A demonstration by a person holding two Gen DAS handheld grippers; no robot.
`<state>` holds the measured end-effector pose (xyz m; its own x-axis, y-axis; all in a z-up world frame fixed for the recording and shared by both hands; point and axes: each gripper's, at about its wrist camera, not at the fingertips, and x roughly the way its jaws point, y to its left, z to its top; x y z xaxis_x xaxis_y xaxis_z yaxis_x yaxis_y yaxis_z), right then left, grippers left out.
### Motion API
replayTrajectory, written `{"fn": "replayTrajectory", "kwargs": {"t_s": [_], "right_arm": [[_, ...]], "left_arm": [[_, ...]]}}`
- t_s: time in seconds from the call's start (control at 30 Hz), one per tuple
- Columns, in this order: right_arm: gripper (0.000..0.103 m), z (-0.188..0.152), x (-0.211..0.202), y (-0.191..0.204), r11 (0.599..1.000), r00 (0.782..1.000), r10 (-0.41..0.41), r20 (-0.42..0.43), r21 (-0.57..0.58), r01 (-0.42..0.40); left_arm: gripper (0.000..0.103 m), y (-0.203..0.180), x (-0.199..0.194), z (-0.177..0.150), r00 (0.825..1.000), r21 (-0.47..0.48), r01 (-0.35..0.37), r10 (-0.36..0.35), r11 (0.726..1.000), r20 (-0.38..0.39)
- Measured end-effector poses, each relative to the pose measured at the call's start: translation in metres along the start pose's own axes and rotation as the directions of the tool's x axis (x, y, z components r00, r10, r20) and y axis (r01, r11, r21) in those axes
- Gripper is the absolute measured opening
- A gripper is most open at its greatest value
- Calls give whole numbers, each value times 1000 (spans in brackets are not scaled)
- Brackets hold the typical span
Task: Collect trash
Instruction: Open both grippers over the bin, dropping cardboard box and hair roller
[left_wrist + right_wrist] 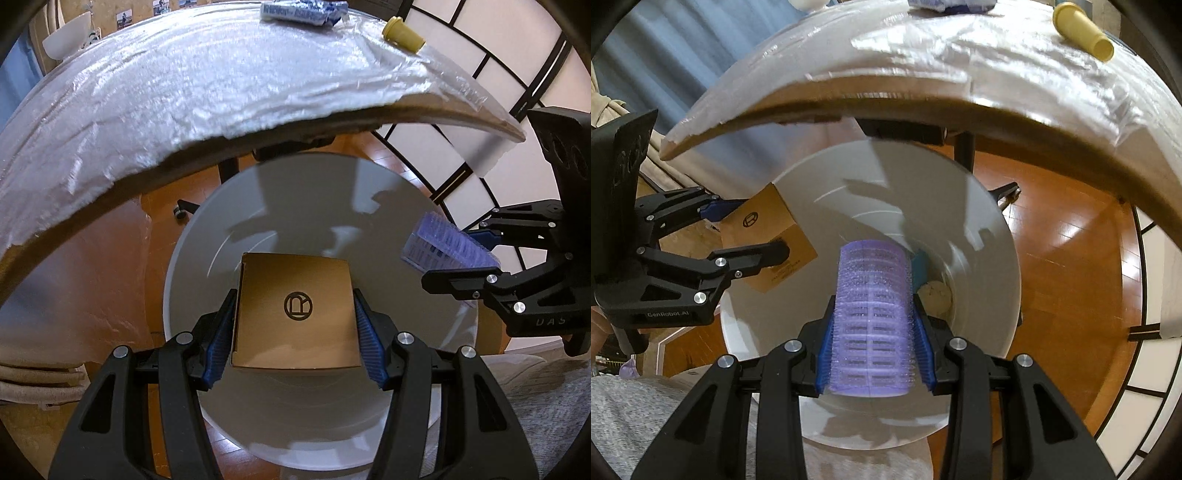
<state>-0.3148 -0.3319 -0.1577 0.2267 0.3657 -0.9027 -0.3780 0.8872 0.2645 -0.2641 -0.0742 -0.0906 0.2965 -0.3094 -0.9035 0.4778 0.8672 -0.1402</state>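
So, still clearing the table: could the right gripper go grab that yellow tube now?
Probably not yet: the right gripper is shut on a purple hair roller over the white bin; the yellow tube lies unobstructed.

Matt cardboard box [295, 310], ribbed plastic roller [873, 325], glossy wood floor [1060, 266]

Plastic-covered table [184, 96]: blue wrapper [303, 11], yellow tube [402, 35].
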Motion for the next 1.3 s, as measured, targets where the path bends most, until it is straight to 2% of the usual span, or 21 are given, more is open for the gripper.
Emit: {"fn": "replayTrajectory", "kwargs": {"t_s": [0.63, 0.7, 0.73, 0.77, 0.83, 1.03, 1.1, 1.17, 1.2, 1.27, 1.3], "right_arm": [[37, 2, 20, -7, 1000, 999, -2, -41, -3, 2], [45, 0, 15, -6, 1000, 1000, -1, -24, -4, 1], [64, 0, 9, -6, 1000, 1000, -2, -2, 0, 2], [76, -1, 3, -5, 1000, 1000, -5, 21, 2, 5], [81, -1, -9, -5, 1000, 998, -10, 66, 5, 9], [82, 4, -55, -5, 999, 983, -28, 179, 23, 24], [85, 5, -76, 0, 1000, 973, -24, 231, 14, 21], [94, 6, -103, 7, 999, 950, -46, 310, 0, 49], [96, 7, -115, 9, 997, 934, -65, 350, -8, 72], [99, 10, -142, 15, 983, 871, -161, 464, -5, 185], [99, 12, -149, 17, 976, 848, -187, 496, -2, 216]], "left_arm": [[60, 0, 24, 10, 1000, -2, -5, 5, 1000, -29], [64, 1, 15, 9, 1000, 1, 6, -6, 1000, -30], [68, 0, 14, 10, 1000, 2, -7, 7, 1000, -30], [77, 0, 12, 9, 1000, 3, -15, 15, 1000, -23], [79, 0, 6, 8, 1000, 1, -12, 12, 1000, 6], [79, 4, -30, 11, 997, -39, 34, -32, 999, 66], [81, -1, -55, 14, 991, -19, 76, -74, 997, 107], [92, -8, -81, 17, 981, 26, 99, -102, 995, 164], [96, -13, -98, 20, 971, 56, 90, -100, 994, 217], [101, -20, -130, 28, 941, 102, 41, -72, 994, 332], [101, -23, -143, 32, 922, 109, 16, -57, 994, 383]]}}
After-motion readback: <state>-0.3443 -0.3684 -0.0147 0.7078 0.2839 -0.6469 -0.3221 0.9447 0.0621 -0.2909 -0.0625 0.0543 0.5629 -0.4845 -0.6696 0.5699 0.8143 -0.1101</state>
